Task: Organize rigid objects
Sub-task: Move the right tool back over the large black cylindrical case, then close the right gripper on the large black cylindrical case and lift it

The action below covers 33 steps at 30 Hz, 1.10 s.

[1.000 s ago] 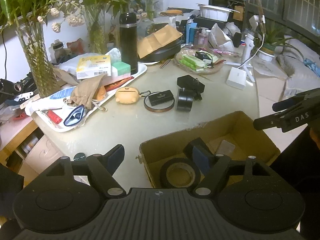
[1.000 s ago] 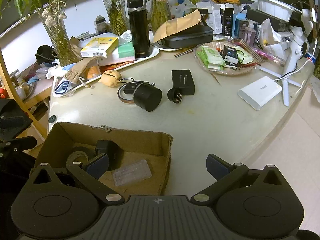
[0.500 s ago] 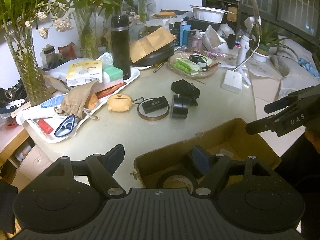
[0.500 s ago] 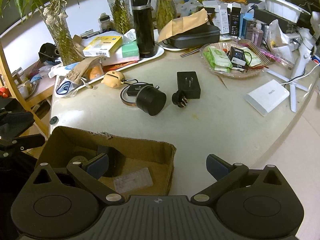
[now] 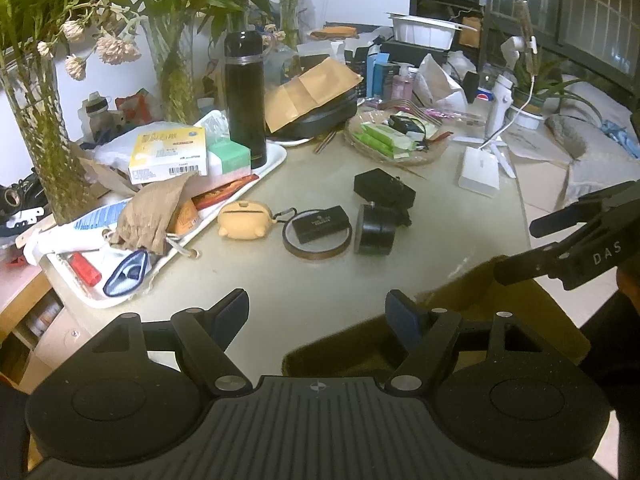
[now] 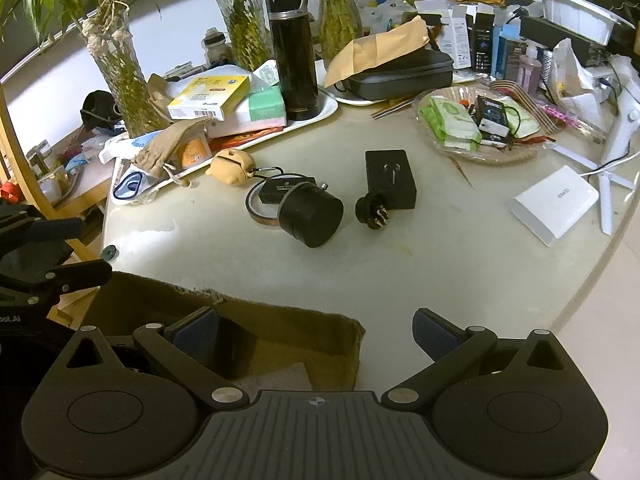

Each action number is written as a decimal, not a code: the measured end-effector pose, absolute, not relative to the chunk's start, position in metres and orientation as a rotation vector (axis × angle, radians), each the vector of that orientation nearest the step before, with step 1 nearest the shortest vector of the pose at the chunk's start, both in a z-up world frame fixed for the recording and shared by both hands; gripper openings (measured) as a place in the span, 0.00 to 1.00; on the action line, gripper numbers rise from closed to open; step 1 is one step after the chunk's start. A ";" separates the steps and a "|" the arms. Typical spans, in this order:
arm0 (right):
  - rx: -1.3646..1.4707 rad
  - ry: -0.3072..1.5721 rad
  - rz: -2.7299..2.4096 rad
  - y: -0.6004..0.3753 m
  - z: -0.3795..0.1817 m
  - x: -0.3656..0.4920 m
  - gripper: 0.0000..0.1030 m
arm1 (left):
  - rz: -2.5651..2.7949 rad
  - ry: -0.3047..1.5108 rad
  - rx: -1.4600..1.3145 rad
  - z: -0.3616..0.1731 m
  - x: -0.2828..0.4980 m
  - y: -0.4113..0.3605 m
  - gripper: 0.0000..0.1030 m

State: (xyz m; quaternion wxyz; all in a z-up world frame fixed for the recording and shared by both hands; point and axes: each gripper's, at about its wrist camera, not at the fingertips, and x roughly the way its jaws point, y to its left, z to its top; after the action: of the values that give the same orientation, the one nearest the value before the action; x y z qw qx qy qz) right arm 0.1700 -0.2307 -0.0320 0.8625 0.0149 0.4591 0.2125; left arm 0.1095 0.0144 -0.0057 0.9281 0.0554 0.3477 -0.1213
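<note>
Left gripper (image 5: 318, 312) wide open, nothing between the blue rubber pads; matte black plastic linkage and ribbed body fill the bottom of its view. Right gripper (image 6: 316, 330) likewise spread wide and empty. Cardboard box (image 6: 280, 320), brown, ragged torn rim, sits right under both: its near corner lies below the left gripper's right finger, and its right-hand wall runs between the right gripper's fingers, so the left finger hangs over the box interior and the right finger over bare tabletop. Inside the box, behind the right gripper's left finger: a dark blocky item and a pale flat piece, both mostly hidden, can't identify. Loose rigid items lie ahead of the fingertips, well apart from them, on the smooth, pale, glossy table (image 6: 440, 272): a short black cylinder (image 6: 311, 218) on its side, matte; touching it, a thin amber tape ring (image 5: 318, 234) lying flat with a small black rectangular box (image 5: 320, 224) resting in it; a black square adapter (image 6: 390, 179) with metal prongs facing up; just in front of it a small round black plug (image 6: 372, 210) with several pins. Left of the ring, a tan rounded soft-looking case (image 5: 244, 220) with a clip. Further back: a white plastic tray (image 5: 276, 156) piled with cartons and a crinkled brown pouch, a tall black flask (image 6: 294, 52) standing upright on the tray, a shallow clear dish (image 6: 480, 128) of green packets, and a flat white rectangular box (image 6: 554, 202) off to the right of the fingers.
</note>
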 end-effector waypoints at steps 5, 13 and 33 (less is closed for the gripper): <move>0.045 0.965 0.454 -0.227 -0.036 0.182 1.00 | -0.245 0.700 0.112 -0.008 0.123 0.017 0.73; 0.058 0.976 0.464 -0.218 -0.044 0.200 1.00 | -0.224 0.679 0.123 -0.019 0.141 0.021 0.73; 0.084 1.047 0.478 -0.172 -0.075 0.258 0.94 | -0.156 0.674 0.032 -0.027 0.159 0.050 0.73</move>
State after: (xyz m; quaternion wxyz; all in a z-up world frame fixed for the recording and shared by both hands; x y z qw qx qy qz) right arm 0.2578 -0.1721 -0.0751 0.8382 0.0399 0.4948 0.2258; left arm 0.1593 0.0500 -0.0270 0.9406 0.0156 0.3305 -0.0763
